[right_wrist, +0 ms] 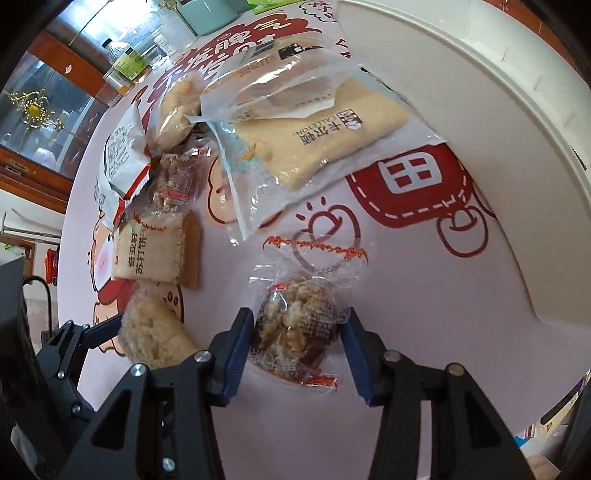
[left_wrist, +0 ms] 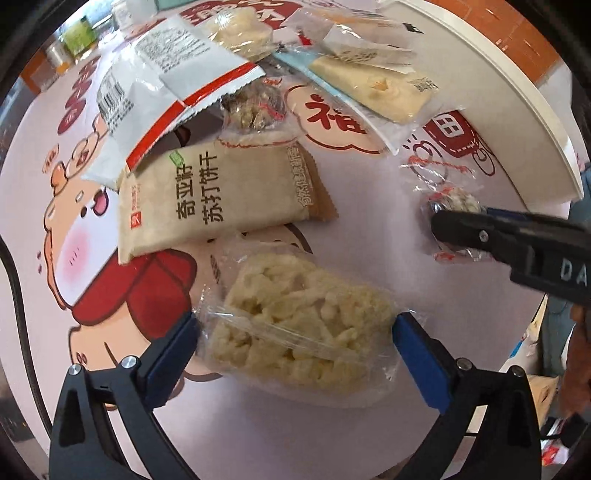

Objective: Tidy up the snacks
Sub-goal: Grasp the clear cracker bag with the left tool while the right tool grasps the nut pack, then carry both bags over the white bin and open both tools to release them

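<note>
Two pale puffed-rice bars in clear wrap lie on the tabletop [left_wrist: 369,258]: one near [left_wrist: 295,325], one in the far pile [left_wrist: 236,29]. Two small nut-brittle candies: one apart [right_wrist: 295,325], one in the pile [right_wrist: 177,181]. One beige cracker packet [left_wrist: 218,199]. One white-and-red foil packet [left_wrist: 155,96]. Two clear-wrapped cake slices [right_wrist: 317,147] [right_wrist: 273,99], overlapping. One white tray [right_wrist: 480,110] at the tabletop's edge.

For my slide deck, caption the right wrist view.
Right gripper straddles a clear-wrapped nut candy beside the white tray.
</note>
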The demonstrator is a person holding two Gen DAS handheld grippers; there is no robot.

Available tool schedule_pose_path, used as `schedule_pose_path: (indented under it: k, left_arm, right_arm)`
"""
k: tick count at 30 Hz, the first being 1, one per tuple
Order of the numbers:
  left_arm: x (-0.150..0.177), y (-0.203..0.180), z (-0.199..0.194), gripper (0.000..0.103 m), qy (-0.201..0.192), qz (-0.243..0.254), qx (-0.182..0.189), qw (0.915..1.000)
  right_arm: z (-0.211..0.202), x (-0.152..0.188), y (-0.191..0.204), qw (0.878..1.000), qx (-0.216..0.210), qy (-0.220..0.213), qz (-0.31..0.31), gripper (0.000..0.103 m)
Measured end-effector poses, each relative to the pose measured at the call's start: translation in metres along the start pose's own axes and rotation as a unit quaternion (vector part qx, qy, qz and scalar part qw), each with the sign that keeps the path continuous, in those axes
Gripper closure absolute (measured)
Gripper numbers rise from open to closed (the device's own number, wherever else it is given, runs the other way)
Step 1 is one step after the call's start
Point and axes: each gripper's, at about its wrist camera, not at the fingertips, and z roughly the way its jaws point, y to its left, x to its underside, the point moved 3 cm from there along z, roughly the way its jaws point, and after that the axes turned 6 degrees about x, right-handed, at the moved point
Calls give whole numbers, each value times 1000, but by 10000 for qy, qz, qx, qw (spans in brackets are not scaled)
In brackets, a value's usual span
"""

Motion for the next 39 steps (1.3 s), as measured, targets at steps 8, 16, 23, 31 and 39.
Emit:
schedule_pose_path:
  k: [8,16,23,31,39]
  left_arm:
    - [7,-4,-6,14,-106,11,8,9999]
    - [9,-8,-35,21,-301,-66,-415,9987]
    - [-7,-26,-82,21,-806,-14,-699,9943]
    - [-64,-61,-149,21,-1534,-1,-554,9866]
    - [-119,-128,-209,21,-2416,401,-517,9682]
  right_arm:
    - [-3,6,5,9997,37,-15,-228,55]
    - [-6,10,12,9989,11,-52,-476,56]
    - [-32,13,7,9975,-210,-279,-616,56]
    - [-94,7,-14,9919,-424,-987,-672,56]
    - [-166,-7,-62,9801,-517,-1901,-224,56]
